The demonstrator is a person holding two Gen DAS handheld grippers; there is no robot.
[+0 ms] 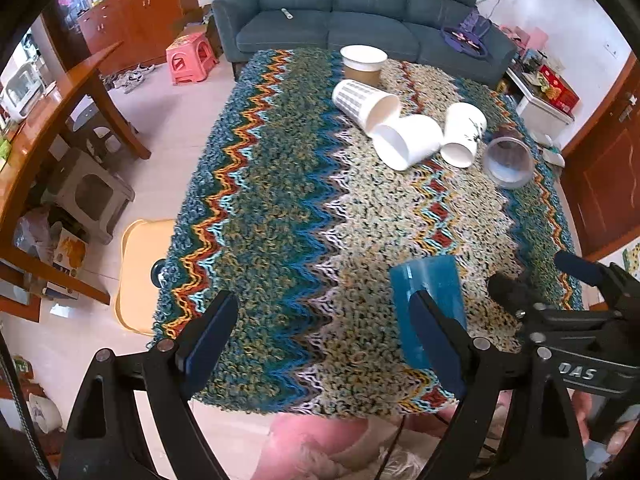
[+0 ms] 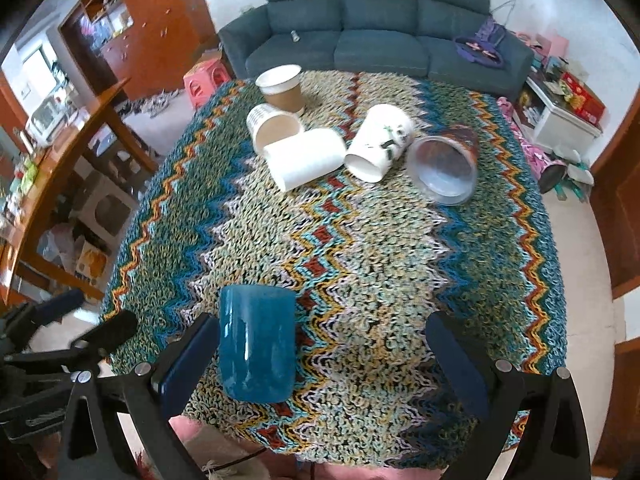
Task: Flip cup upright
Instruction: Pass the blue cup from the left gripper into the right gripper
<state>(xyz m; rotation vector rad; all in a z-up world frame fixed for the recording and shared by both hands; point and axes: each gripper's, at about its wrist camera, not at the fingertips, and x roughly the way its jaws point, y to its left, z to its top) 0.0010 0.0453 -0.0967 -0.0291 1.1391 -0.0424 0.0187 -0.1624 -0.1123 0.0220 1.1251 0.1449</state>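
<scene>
Both your grippers hang over the near edge of the desk, and neither has hold of anything: the left gripper has its jaws spread wide over bare knitted cloth, and the right gripper is just as wide open. The blue cup sits close to the near edge, just beside the inner face of your right gripper's left-hand jaw; whether they touch I cannot tell. It looks to be standing mouth-down, its closed end uppermost, so I judge it the cup you are about to turn over, and your wide jaws suit straddling its body. It lies off-centre between them, so you would want to shift left before closing. Farther on, toward the far edge, lies a cluster of tipped cups: a plain white cup on its side touching a patterned white cup, then a white cup with a plant print, and a clear-mouthed dark cup toward the far right corner. Behind them a brown paper cup stands upright.
</scene>
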